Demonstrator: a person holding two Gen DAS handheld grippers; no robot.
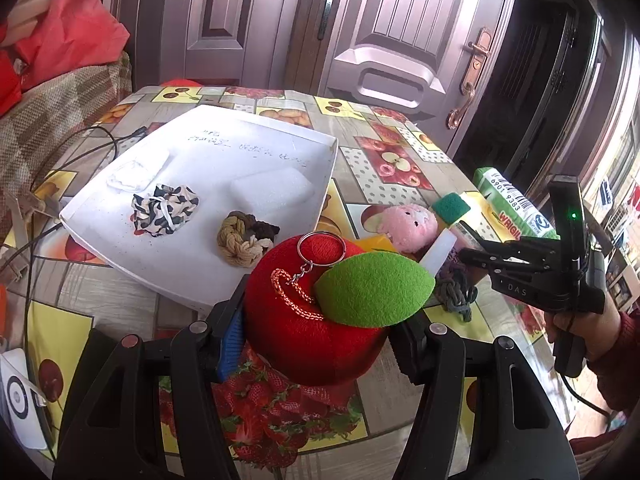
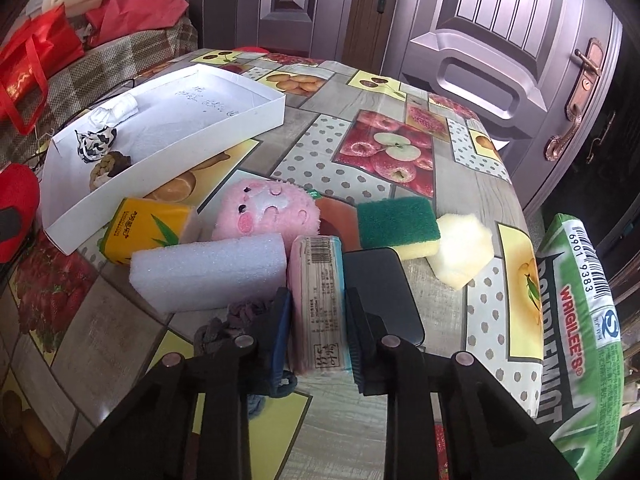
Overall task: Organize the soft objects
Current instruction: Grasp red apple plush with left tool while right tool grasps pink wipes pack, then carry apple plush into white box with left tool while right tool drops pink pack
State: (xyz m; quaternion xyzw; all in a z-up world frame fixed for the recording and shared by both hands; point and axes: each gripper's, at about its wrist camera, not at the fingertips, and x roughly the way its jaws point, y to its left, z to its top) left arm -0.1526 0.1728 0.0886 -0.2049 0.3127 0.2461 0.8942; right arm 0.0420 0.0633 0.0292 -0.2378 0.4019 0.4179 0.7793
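My left gripper (image 1: 318,330) is shut on a red plush apple (image 1: 304,332) with a green felt leaf and key ring, held above the table just in front of the white tray (image 1: 256,152). The tray holds a patterned scrunchie (image 1: 165,209), a braided brown hair tie (image 1: 244,238), a white foam block (image 1: 274,190) and a white cloth. My right gripper (image 2: 318,322) is shut on a pink tissue pack (image 2: 318,304) standing on edge. Around it lie a white foam block (image 2: 208,274), a pink plush (image 2: 266,210), a yellow tissue pack (image 2: 148,230) and a grey hair tie (image 2: 224,328).
A green and yellow scrub sponge (image 2: 394,222), a pale foam piece (image 2: 464,250) and a dark flat object (image 2: 384,288) lie right of the right gripper. A green Wrigley's cushion (image 2: 580,320) sits at the table's right edge. Cables (image 1: 80,140) run left of the tray. Doors stand behind.
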